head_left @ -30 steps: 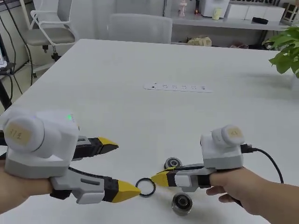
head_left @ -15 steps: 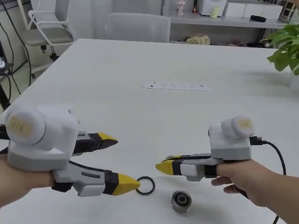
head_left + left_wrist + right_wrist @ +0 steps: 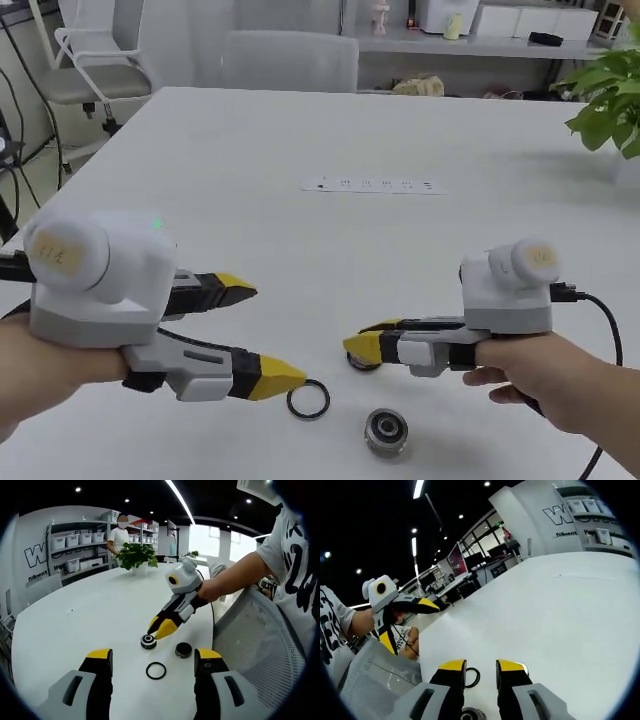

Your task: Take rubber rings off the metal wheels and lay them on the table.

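A loose black rubber ring (image 3: 308, 399) (image 3: 156, 670) (image 3: 472, 676) lies flat on the white table (image 3: 330, 130). One metal wheel (image 3: 386, 431) (image 3: 183, 650) sits to its right, near the front edge. A second wheel (image 3: 361, 363) (image 3: 148, 641) (image 3: 522, 667) rests just under the tip of my right gripper (image 3: 364, 340) (image 3: 481, 667), outside its jaws. That gripper's jaws stand narrowly open with only table between them. My left gripper (image 3: 258, 335) (image 3: 154, 656) is wide open, hovering left of the ring with nothing in it.
A white power strip (image 3: 372, 185) lies mid-table. A potted plant (image 3: 608, 95) stands at the far right edge, and chairs (image 3: 290, 60) line the far side. A cable (image 3: 600, 330) trails from my right gripper.
My right gripper has drawn back to the right and risen a little from the wheel by the ring. The left gripper, the ring and the near wheel have stayed in place.
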{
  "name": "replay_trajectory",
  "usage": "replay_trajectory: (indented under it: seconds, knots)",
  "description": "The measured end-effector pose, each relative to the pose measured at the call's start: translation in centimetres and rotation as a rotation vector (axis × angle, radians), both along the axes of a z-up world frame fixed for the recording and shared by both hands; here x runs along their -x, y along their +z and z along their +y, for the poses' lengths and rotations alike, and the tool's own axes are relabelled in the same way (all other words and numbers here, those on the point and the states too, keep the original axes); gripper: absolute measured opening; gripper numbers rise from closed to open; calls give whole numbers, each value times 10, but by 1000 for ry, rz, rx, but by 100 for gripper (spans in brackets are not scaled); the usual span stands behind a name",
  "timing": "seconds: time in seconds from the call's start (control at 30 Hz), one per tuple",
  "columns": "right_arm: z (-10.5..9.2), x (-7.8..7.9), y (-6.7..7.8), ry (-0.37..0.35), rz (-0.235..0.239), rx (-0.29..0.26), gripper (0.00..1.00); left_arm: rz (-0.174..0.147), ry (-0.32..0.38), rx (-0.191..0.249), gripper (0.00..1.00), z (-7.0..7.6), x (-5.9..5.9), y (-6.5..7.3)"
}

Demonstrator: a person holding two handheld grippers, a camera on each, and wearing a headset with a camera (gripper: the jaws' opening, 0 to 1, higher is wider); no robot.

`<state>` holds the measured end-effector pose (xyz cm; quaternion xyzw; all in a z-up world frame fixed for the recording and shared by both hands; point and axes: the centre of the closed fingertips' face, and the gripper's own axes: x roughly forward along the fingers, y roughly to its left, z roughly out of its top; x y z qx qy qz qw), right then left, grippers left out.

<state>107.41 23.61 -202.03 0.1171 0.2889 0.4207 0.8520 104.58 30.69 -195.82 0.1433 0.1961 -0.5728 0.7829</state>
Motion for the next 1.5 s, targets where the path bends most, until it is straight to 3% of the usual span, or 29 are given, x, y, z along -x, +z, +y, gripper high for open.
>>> replay_trajectory:
  seconds: [0.87,1.5]
  knots:
    - [-31,-8,10,-44,-84,56,27,-3,-20,5,61,-27,-18,2]
    - [-36,-5,-2,-13,-112,120,28,6,-20,-22,60,-36,-32,-13]
